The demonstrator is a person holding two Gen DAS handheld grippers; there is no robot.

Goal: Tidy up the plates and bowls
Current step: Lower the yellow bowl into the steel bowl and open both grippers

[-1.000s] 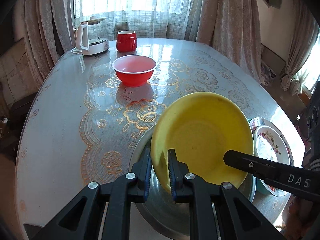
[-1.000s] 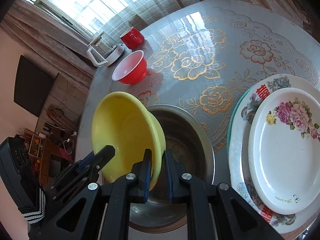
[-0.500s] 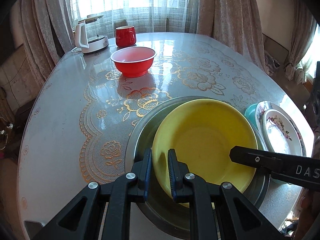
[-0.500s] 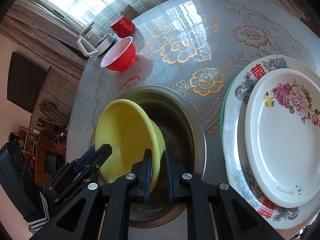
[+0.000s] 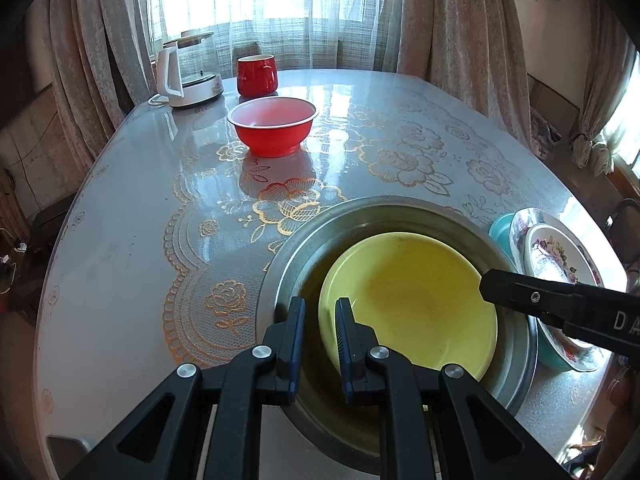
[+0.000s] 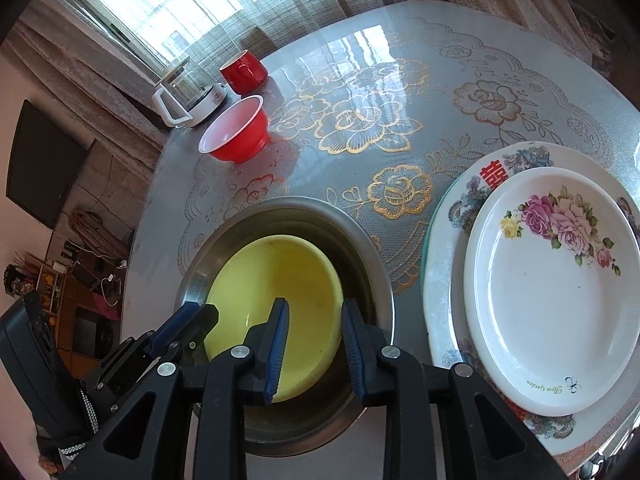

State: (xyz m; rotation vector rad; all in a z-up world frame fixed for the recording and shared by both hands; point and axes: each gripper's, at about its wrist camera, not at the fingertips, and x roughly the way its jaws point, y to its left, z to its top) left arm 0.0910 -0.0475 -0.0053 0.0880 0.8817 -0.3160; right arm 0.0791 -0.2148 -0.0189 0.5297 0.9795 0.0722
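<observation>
Two claws work over the steel basin (image 5: 280,276) at the desk's (image 5: 120,240) near edge. Yellow bowl (image 5: 412,300) sits inside it. Left claw (image 5: 320,340) is nearly shut w/ the bowl's rim between its pads; contact can't be told. Right claw (image 6: 312,348) is opening, the rim between its spread pads, not pressed. Red bowl (image 6: 236,132) is well apart; flowered plates (image 6: 552,284) are stacked just beside the basin.

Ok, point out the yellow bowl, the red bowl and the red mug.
yellow bowl (image 5: 416,300): left wrist view, inside bottom.
red bowl (image 5: 273,140): left wrist view, outer wall.
red mug (image 6: 245,72): right wrist view, side wall.
</observation>
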